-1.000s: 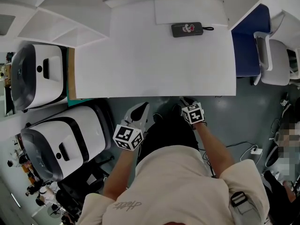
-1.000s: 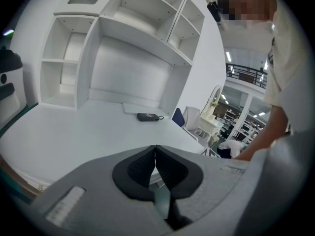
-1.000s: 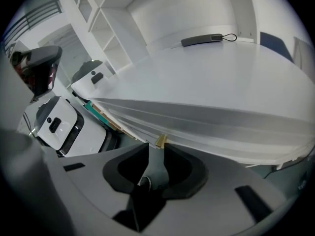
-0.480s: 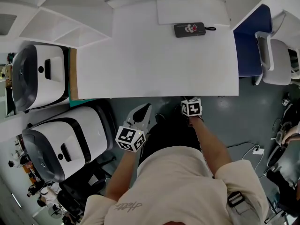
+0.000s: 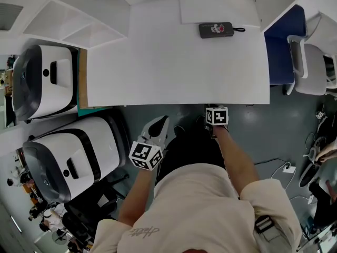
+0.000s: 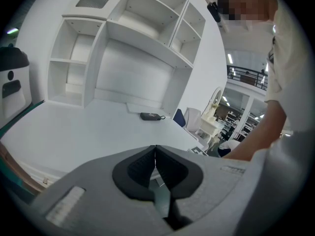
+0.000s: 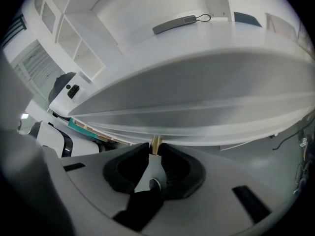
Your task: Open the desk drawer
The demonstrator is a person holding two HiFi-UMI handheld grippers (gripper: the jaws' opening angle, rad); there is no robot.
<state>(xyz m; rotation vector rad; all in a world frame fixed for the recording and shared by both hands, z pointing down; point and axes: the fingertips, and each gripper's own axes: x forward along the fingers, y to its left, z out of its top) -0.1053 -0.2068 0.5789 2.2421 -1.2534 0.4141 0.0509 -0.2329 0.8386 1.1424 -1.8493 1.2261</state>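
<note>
The white desk (image 5: pixel 179 62) lies ahead of me, and its front edge (image 7: pixel 211 117) fills the right gripper view from below. My right gripper (image 5: pixel 212 109) is tucked under that edge near its middle. Its jaws are closed on a thin tan piece (image 7: pixel 155 142) that sticks down from under the desktop. No drawer front shows as a separate part. My left gripper (image 5: pixel 159 123) hangs in front of the desk, off its edge and level with my lap. Its fingertips (image 6: pixel 155 149) meet, with nothing between them.
A black pouch (image 5: pixel 216 30) lies at the desk's far side. White shelves (image 5: pixel 79 20) rise behind and to the left. Two large white machines (image 5: pixel 68 157) stand close on the left. A blue chair (image 5: pixel 281 46) and floor cables (image 5: pixel 287 168) are on the right.
My right gripper has moved in under the desk's front edge and rolled, so its marker cube now faces straight up. The left gripper has shifted only slightly.
</note>
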